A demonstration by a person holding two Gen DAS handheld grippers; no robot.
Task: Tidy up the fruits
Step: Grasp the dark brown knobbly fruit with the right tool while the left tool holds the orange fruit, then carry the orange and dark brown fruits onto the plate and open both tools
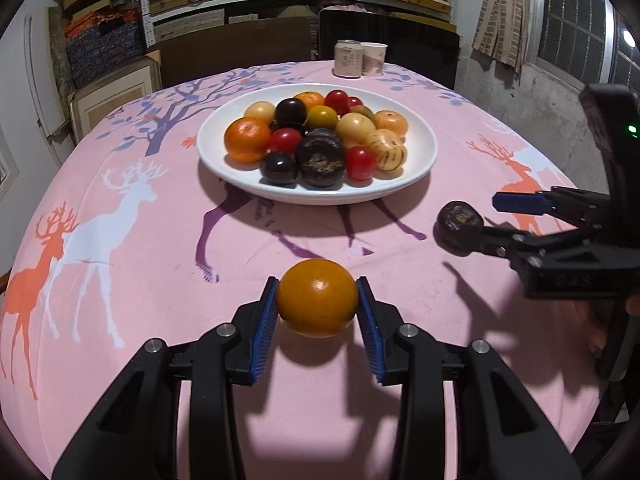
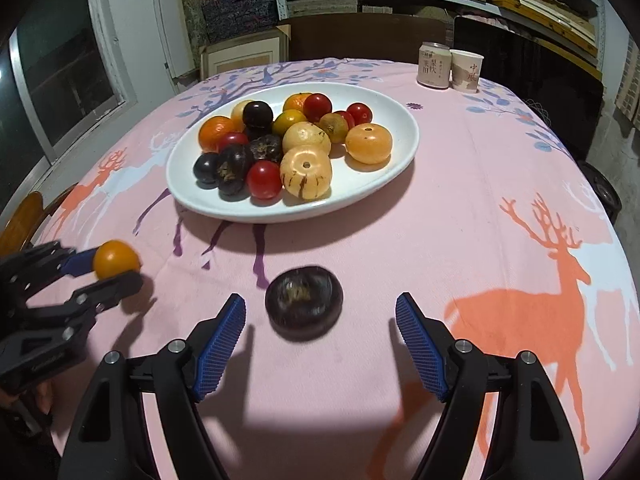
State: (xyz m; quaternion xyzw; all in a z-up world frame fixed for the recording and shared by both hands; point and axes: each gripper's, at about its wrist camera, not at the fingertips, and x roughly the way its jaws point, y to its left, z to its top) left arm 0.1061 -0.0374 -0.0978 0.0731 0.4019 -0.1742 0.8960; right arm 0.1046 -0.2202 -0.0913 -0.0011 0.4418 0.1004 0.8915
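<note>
A white plate [image 1: 420, 120] [image 2: 400, 120] piled with several orange, red, yellow and dark fruits stands mid-table. My left gripper [image 1: 317, 304] [image 2: 114, 270] is shut on a round orange fruit [image 1: 316, 292] [image 2: 116, 258], held just above the cloth in front of the plate. A dark purple flattish fruit [image 2: 304, 306] [image 1: 458, 226] lies on the tablecloth between the wide-apart fingers of my right gripper [image 2: 320, 304] [image 1: 496, 220], which is open; its blue pads [image 2: 222, 344] do not touch the fruit.
The round table wears a pink cloth with deer prints [image 2: 540, 300]. A can [image 2: 433, 65] and a paper cup [image 2: 466, 70] stand at the far edge. Shelves and a dark chair back [image 1: 388, 40] are behind the table. A person's hand [image 1: 600, 320] holds the right gripper.
</note>
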